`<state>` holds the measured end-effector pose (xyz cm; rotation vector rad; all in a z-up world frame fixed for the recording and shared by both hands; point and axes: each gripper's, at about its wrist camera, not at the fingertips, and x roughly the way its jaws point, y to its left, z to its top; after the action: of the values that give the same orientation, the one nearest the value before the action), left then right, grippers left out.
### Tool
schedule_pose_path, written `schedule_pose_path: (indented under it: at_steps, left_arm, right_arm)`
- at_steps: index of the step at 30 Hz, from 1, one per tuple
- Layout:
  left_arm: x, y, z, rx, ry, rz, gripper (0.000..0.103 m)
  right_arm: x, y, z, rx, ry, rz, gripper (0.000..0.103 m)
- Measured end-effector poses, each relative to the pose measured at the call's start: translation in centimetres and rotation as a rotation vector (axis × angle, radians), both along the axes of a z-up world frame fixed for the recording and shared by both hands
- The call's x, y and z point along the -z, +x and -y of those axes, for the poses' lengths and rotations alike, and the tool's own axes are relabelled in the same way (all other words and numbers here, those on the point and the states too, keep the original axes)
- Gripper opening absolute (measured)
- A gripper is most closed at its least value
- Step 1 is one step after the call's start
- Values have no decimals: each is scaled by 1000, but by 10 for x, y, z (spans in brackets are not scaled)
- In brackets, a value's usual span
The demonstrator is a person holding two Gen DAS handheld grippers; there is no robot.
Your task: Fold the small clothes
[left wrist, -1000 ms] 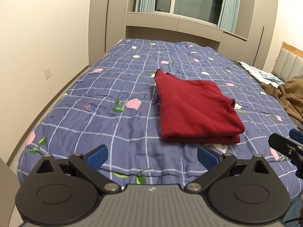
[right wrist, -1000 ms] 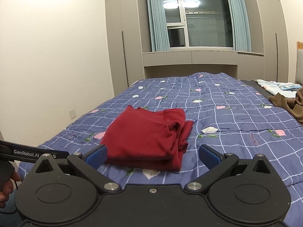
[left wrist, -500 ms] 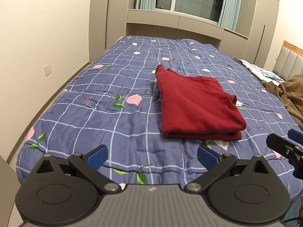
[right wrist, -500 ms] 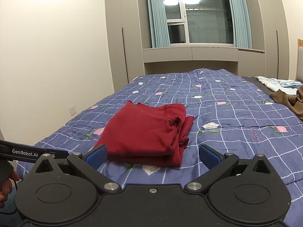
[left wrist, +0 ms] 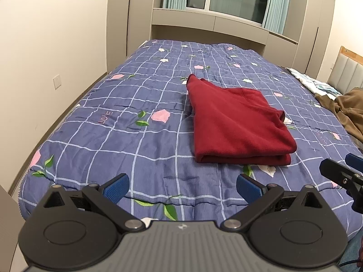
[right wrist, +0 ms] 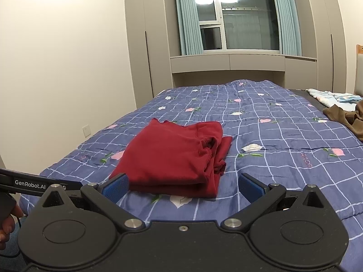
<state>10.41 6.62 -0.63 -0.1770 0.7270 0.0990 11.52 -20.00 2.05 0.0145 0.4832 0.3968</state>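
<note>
Jaws on both tools stand wide apart and hold nothing. Taking the red garment [left wrist: 240, 124] as the landmark: the left gripper [left wrist: 182, 187] hangs short of its near folded edge and off toward its left corner, above the checked quilt of the bed [left wrist: 127, 140]. The garment lies flat on that quilt as a squarish stack of several layers, its thick fold facing the tools. To its right, the right gripper [right wrist: 182, 184] sits closer, with its left pad [right wrist: 116, 184] low against the garment's near left corner; whether it touches the cloth I cannot tell from this angle. A brown garment [right wrist: 344, 117] and a pale cloth [right wrist: 329, 96] lie well apart to the right, near the bed's far side.

The red piece looks like soft knit, light and limp, so it should sag and slide open if lifted by one layer. Judging from the ruffled loose hems at its right side, those edges would spill first. A sound hold would pinch through all layers at the near fold's two corners, one tool on each. The folding of this piece looks nearly or fully done.
</note>
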Motion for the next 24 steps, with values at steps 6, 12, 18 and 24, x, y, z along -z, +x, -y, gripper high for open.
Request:
schedule_pose_path:
  at_steps: [6,12,18,24]
  left_arm:
    - [1,1,0,2,0,-4,102]
    - [3,3,0,4,-1,-12,102]
    - [3,3,0,4,-1,-13,102]
    - [3,3,1,4,-1,-13,102]
  right_arm:
    - [3,2,-1,1,-1,-6,102]
    - [4,2,-1,2,-1,-11,102]
    - [5,4,-1,6,0,-17,102]
    - [6,4,0,6,0,-18,102]
